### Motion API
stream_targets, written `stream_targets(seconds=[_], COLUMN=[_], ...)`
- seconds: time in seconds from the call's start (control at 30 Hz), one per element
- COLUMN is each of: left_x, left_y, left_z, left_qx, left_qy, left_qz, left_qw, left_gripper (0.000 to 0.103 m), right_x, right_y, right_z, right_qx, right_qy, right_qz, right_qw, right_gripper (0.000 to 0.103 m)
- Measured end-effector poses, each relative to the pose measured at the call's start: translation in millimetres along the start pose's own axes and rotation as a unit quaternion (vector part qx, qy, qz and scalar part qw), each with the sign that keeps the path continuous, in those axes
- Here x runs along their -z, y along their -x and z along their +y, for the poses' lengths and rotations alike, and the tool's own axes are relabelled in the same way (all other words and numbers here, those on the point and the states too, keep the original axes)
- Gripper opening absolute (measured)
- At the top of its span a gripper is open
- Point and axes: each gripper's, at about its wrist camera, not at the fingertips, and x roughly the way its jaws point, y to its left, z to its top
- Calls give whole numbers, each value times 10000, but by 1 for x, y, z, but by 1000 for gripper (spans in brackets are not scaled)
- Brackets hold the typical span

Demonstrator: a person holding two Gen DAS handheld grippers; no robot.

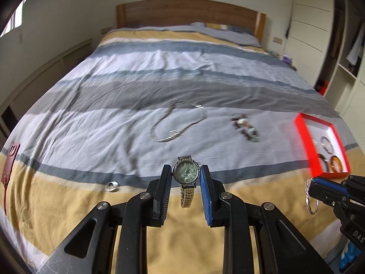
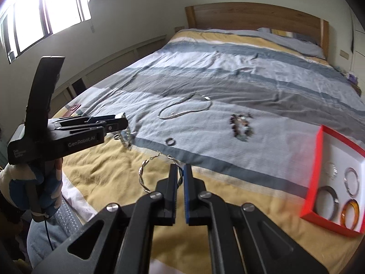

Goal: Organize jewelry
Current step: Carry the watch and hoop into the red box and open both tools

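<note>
My left gripper (image 1: 186, 169) is shut on a round-faced watch (image 1: 185, 174) with a gold mesh strap, held above the bed; its fingers pinch the case sides. From the right wrist view the left gripper (image 2: 124, 121) is at the left with the watch (image 2: 126, 135) hanging from it. My right gripper (image 2: 180, 168) is shut on a twisted silver bracelet (image 2: 142, 179), which dangles to its left. The right gripper (image 1: 314, 186) and the bracelet (image 1: 310, 199) also show at the right of the left wrist view. A red box (image 2: 312, 182) holds several bangles (image 2: 350, 212).
On the striped bedspread lie a silver necklace (image 2: 184, 109), a beaded bracelet (image 2: 241, 127) and a small ring (image 2: 170, 141). A dark red item (image 1: 10, 166) lies at the bed's left edge. The headboard (image 1: 189, 11) is far back, a wardrobe (image 1: 310, 22) at the right.
</note>
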Motion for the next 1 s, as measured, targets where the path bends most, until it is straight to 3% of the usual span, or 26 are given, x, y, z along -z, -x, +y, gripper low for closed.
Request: stream_targets(seconds=[0.27,0.6,0.8,1.0], left_x=[-24,-57,-65,-76], left_y=[-9,-81,-139,-197], left_z=[-107,-274,-336,-364], left_qx=[779,1644,1631,1339], left_qy=[-541,-1352,-1697,-1723], left_qz=[-17,283,538,823], left_qw=[9955,9767,9704,9724], left_gripper=[25,25,25,25], right_x=[13,14,14,3], right_y=[59,79,52,15], right_z=[-99,-244,-309,-343], right_qx=[840,1631,1800,1782], right_qy=[-433,-1042,-1268,-1279], right_qz=[-207,-217,-13,336], right_qw=[9953,9809,9755,9751], right_gripper=[4,4,5,5])
